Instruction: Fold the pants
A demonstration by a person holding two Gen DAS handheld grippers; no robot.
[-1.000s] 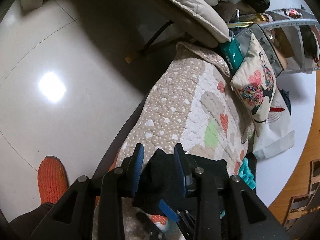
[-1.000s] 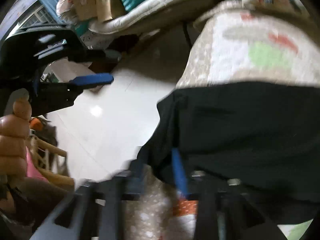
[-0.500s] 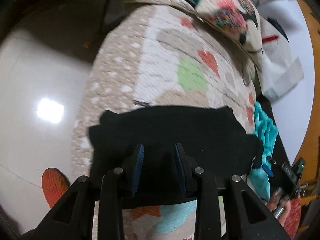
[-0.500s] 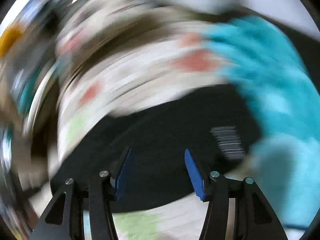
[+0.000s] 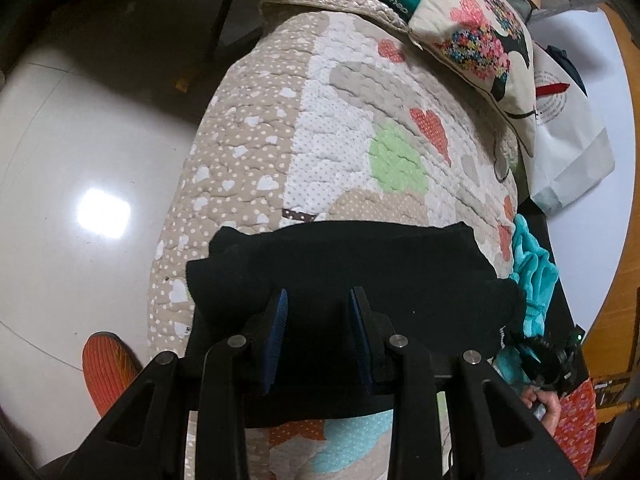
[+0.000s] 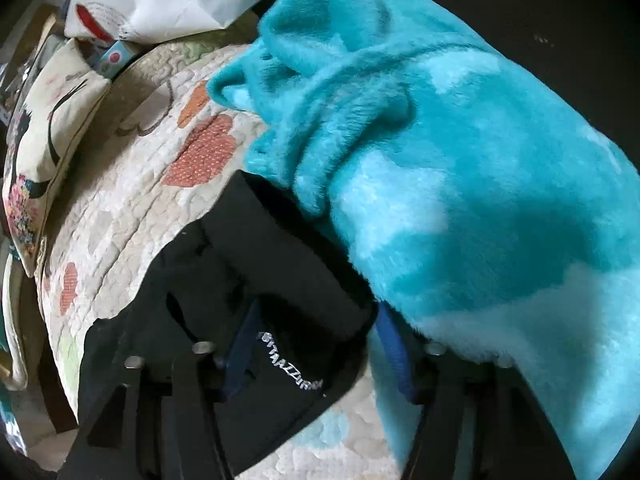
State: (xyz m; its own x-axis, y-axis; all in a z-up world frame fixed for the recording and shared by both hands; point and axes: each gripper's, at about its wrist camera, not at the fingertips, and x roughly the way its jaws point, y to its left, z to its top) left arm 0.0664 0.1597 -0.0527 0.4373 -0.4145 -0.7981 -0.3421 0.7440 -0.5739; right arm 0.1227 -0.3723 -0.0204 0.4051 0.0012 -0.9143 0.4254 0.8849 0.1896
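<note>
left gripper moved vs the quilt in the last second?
Yes. The left gripper rose and swung over the quilt; the black pants, then bunched between its fingers, lie spread flat.

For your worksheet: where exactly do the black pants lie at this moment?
In the left wrist view, the black pants lie across the near end of the heart-patterned quilt, beside the turquoise fleece blanket on their right.

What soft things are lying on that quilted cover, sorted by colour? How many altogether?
Black: 1, the folded pants.
Turquoise: 1, a fleece blanket.
Cream with flower print: 1, a cushion.
Total: 3, all on the heart-patterned quilt.
</note>
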